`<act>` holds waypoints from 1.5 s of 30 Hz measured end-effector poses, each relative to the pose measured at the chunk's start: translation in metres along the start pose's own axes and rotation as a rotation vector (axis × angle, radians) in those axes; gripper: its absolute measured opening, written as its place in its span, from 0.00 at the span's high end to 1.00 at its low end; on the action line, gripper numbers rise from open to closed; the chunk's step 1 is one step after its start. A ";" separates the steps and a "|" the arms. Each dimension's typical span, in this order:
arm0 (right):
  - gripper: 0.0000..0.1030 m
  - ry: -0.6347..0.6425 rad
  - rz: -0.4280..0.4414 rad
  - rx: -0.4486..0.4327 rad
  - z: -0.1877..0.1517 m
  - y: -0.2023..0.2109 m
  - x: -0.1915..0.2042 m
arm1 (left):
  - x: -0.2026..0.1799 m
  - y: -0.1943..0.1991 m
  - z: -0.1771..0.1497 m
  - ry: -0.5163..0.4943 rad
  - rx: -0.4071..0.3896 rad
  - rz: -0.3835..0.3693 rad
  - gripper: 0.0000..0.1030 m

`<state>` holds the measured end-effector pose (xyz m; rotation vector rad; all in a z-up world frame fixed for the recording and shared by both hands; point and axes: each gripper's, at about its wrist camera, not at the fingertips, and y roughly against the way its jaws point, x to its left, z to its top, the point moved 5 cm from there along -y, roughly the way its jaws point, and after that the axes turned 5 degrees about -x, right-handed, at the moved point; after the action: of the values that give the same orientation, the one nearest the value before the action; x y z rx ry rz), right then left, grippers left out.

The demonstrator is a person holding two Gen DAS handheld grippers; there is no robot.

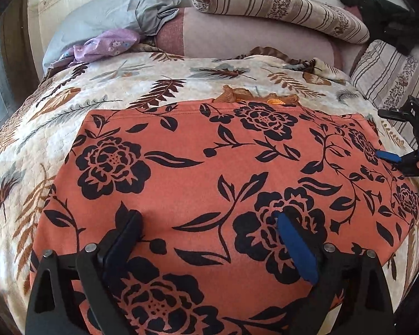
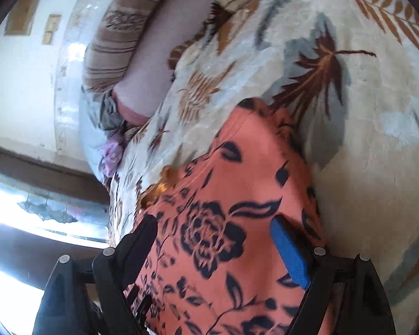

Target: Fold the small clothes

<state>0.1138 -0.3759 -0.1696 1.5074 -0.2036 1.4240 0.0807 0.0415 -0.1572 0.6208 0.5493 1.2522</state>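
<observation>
The orange floral garment [image 1: 209,184] lies spread flat on the leaf-print blanket [image 1: 69,128] covering the bed. A small bunched bit of orange fabric [image 1: 254,96] shows at its far edge. The left tongs [image 1: 209,223] stand wide over the garment's near half, holding nothing. The right tongs [image 2: 213,229] are likewise spread wide above the garment's right-hand part, also holding nothing; from the left wrist view they appear at the garment's right edge [image 1: 388,156]. Beyond the blanket lie a grey pillow [image 1: 111,16], a lilac cloth [image 1: 106,46] and two striped bolsters [image 1: 279,5].
</observation>
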 end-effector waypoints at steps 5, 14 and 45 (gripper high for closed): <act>0.17 0.075 -0.122 -0.077 -0.007 0.036 0.016 | -0.001 0.000 0.001 -0.001 -0.003 -0.002 0.05; 0.16 0.040 -0.050 0.010 -0.148 0.081 0.018 | -0.001 0.004 0.000 0.016 0.010 0.002 0.05; 0.15 -0.144 -0.042 -0.111 -0.113 0.052 -0.017 | -0.007 0.004 -0.004 -0.013 -0.002 0.050 0.02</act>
<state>-0.0008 -0.3265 -0.1789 1.5146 -0.3326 1.2518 0.0735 0.0358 -0.1564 0.6440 0.5245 1.2947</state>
